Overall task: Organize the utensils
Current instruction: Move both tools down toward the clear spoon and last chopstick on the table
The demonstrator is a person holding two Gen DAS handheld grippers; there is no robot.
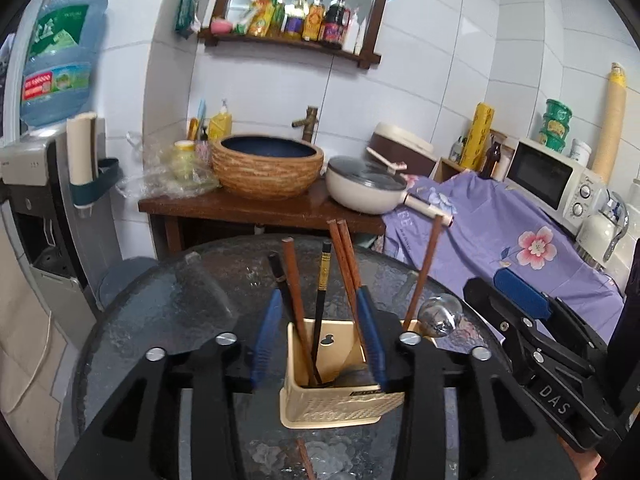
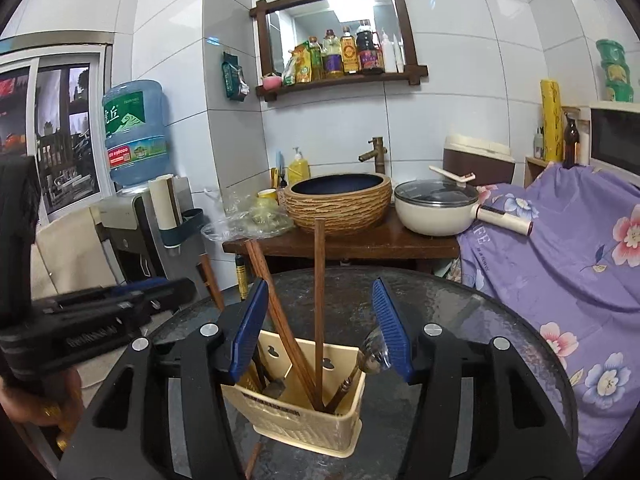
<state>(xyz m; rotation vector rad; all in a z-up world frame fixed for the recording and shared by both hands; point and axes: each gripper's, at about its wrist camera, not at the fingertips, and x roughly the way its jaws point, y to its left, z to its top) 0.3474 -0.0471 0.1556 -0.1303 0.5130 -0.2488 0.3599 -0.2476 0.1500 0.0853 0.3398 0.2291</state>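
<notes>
A cream plastic utensil holder [image 1: 340,400] stands on the round dark glass table [image 1: 160,300]. Several brown and black chopsticks [image 1: 296,292] and a metal spoon [image 1: 440,314] stand upright in it. My left gripper [image 1: 318,336] is open, its blue pads on either side of the holder's near compartment, holding nothing. In the right wrist view the holder [image 2: 304,416] sits between the pads of my open right gripper [image 2: 322,328], with chopsticks [image 2: 319,300] and the spoon [image 2: 374,350] standing in it. The right gripper [image 1: 520,320] also shows at the right of the left wrist view.
Behind the table a wooden stand [image 1: 260,208] carries a woven basin [image 1: 267,168] and a cream lidded pan [image 1: 366,188]. A purple flowered cloth [image 1: 520,248] covers furniture at right, with a microwave [image 1: 556,176]. A water dispenser [image 1: 48,160] stands at left.
</notes>
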